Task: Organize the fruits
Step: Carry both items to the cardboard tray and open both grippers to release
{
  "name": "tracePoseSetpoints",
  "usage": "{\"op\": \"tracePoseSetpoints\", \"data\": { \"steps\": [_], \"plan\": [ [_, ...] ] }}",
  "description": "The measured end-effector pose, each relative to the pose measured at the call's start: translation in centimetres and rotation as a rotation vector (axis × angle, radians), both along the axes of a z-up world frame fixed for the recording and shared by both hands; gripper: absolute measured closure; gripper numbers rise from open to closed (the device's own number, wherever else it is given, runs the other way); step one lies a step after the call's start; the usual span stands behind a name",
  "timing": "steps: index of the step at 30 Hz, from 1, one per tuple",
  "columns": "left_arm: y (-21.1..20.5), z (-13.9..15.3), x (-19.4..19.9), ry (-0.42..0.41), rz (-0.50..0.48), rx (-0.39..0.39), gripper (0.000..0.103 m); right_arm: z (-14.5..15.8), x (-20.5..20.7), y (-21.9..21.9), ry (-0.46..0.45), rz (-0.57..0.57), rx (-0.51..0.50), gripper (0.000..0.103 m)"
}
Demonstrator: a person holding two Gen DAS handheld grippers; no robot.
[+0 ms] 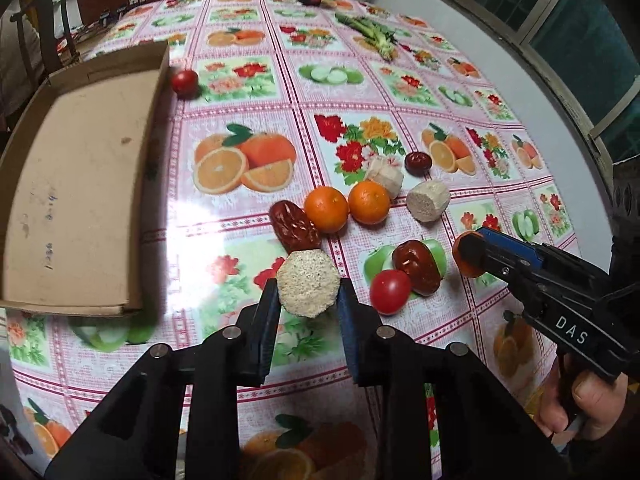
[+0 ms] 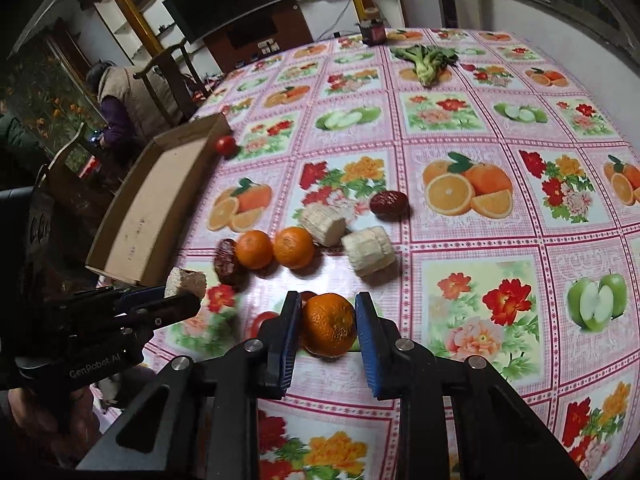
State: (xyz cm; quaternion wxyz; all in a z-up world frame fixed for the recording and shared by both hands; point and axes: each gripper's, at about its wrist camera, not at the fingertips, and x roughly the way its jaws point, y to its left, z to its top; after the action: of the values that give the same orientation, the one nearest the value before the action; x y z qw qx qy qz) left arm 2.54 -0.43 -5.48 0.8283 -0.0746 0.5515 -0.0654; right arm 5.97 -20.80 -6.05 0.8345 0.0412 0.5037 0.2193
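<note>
Your left hand-held gripper [image 1: 308, 300] pinches a corn chunk [image 1: 306, 284]. Right hand-held gripper [image 2: 328, 320] pinches a tangerine [image 2: 329, 324], both just above the worktop [image 2: 460, 120].

Left gripper [image 1: 308, 300]: black plastic linkage, silver pivot screws, blue pads; "GenRobot.AI" lettered white on body. Right gripper [image 2: 328, 316]: same build; "DAS" lettered white. Right hand [image 1: 580, 404] around pistol grip.
</note>
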Motion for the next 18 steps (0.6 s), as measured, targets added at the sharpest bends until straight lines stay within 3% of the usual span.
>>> {"op": "tracePoseSetpoints", "data": {
  "steps": [18],
  "plan": [
    [7.6, 2.2, -2.2, -0.031, 0.08, -0.029, 0.077, 3.1, -1.3, 8.3, -0.05, 0.131, 0.051, 0.075]
  ]
}}
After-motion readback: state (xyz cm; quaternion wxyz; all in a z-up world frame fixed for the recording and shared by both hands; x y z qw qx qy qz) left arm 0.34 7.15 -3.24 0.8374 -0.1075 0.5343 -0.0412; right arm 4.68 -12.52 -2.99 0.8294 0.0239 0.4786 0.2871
